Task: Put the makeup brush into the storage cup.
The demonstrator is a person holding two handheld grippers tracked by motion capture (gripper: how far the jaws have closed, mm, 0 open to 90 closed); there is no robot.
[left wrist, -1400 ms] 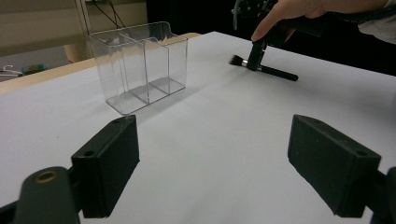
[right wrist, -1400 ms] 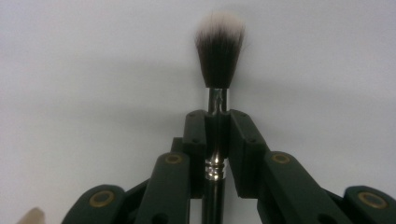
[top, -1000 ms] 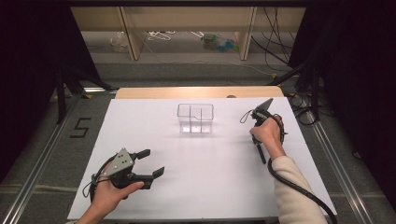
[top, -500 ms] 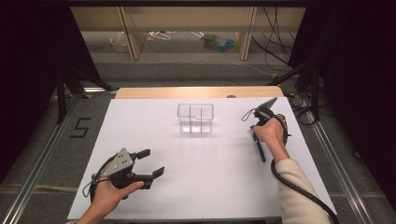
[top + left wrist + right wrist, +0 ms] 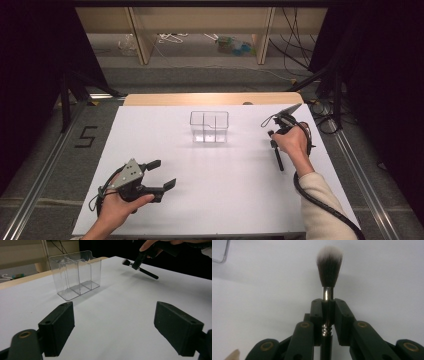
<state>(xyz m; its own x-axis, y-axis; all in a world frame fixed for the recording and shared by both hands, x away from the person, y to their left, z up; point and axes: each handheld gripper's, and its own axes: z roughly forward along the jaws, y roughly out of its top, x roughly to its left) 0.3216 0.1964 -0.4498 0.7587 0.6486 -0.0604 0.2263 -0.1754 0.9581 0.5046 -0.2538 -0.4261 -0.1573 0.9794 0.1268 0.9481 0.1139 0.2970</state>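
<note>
One brush (image 5: 329, 265): light, stiff handle, soft bristles; hold at ferrule.
Right gripper (image 5: 328, 305): clenched on brush.
Left gripper (image 5: 120, 322): released.

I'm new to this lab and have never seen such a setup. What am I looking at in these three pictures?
A person sits at a white table with a hand-held gripper in each hand: a two-jaw clamp worked by hand. One picture comes from a camera above the table; the other two come from cameras riding on each gripper, looking along its black jaws. On the table stands a clear plastic organizer with compartments, empty. The left hand-held gripper is open and holds nothing. The right hand-held gripper is shut on a makeup brush, clamped by its handle just below the metal collar, bristles pointing away from the jaws.
</note>
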